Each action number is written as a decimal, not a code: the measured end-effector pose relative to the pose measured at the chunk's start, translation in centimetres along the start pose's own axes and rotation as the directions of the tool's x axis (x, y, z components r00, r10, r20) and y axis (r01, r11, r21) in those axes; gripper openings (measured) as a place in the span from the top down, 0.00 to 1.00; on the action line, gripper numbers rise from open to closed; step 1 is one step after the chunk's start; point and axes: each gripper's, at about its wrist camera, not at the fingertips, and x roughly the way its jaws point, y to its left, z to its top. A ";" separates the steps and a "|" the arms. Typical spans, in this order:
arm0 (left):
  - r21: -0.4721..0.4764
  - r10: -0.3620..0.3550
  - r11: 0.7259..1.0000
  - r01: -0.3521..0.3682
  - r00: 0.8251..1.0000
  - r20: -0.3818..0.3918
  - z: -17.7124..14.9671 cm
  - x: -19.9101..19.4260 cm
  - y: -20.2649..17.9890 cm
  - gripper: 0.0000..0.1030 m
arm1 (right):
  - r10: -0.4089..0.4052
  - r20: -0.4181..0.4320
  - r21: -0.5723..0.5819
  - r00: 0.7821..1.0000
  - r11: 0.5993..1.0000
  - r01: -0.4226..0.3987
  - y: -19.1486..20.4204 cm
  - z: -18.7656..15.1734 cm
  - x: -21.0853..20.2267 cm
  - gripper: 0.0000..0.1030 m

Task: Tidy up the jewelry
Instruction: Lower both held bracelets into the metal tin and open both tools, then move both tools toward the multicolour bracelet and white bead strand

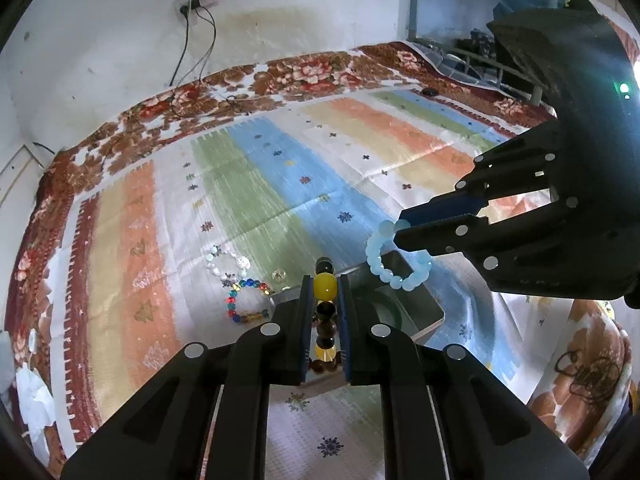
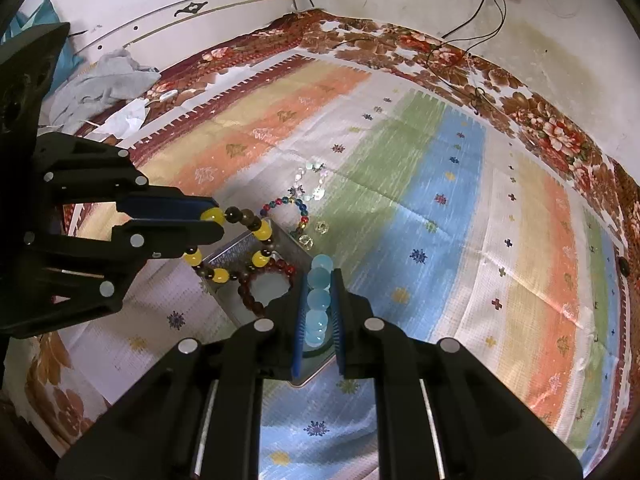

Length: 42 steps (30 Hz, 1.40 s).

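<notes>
My left gripper is shut on a yellow and dark bead bracelet, which also shows in the right wrist view, held above a metal tray. My right gripper is shut on a pale blue bead bracelet; that bracelet also shows in the left wrist view, hanging over the tray. A dark red bead bracelet lies in the tray. A multicolour bracelet and a white crystal bracelet lie on the cloth beyond the tray.
A striped cloth covers a floral bedspread. Cables run from a wall socket onto the bed. Crumpled grey cloth and paper lie at the far left in the right wrist view. Loose clear beads sit near the tray.
</notes>
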 end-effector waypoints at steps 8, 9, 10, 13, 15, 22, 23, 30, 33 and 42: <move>-0.067 0.017 0.998 -0.017 1.000 -0.014 -0.4 0.4 2.0 0.77 | -0.012 0.027 0.031 1.000 0.999 0.011 -1.1 0.4 0.0 0.64; -0.070 0.023 0.997 -0.024 1.000 -0.015 -0.4 0.5 2.2 0.77 | -0.014 0.025 0.035 1.000 0.999 0.014 -1.3 0.5 0.0 0.64; -0.073 0.029 0.997 -0.030 0.999 -0.018 -0.5 0.5 2.4 0.77 | -0.015 0.020 0.036 1.000 0.999 0.014 -1.5 0.5 0.2 0.64; -0.081 0.042 0.996 -0.044 0.999 -0.023 -0.5 0.5 3.1 0.77 | -0.020 0.011 0.032 1.000 0.999 0.019 -1.7 0.7 0.6 0.64; -0.088 0.048 0.995 -0.050 0.999 -0.023 -0.5 0.5 3.6 0.77 | -0.021 0.007 0.027 1.000 0.999 0.021 -1.8 0.8 0.9 0.64; -0.072 0.062 0.995 -0.065 0.997 -0.044 -0.7 1.3 4.9 0.77 | -0.023 -0.007 0.020 1.000 1.000 0.023 -2.1 1.8 2.2 0.64; -0.070 0.062 0.995 -0.065 0.997 -0.050 -0.7 1.5 5.1 0.77 | -0.024 -0.010 0.020 1.000 1.000 0.024 -2.1 1.9 2.5 0.64; -0.093 0.049 0.994 -0.056 0.996 -0.069 -1.3 2.8 7.1 0.74 | -0.015 -0.032 0.012 0.999 1.000 0.016 -2.7 3.1 4.6 0.62; -0.093 0.053 0.994 -0.060 0.996 -0.075 -1.6 3.3 7.7 0.69 | -0.012 -0.039 0.003 0.999 1.000 0.012 -2.7 3.6 5.3 0.57; -0.123 0.006 0.992 -0.020 0.994 -0.110 -2.3 5.7 9.9 0.65 | -0.007 -0.071 -0.011 0.997 1.000 0.007 -3.4 5.6 8.2 0.53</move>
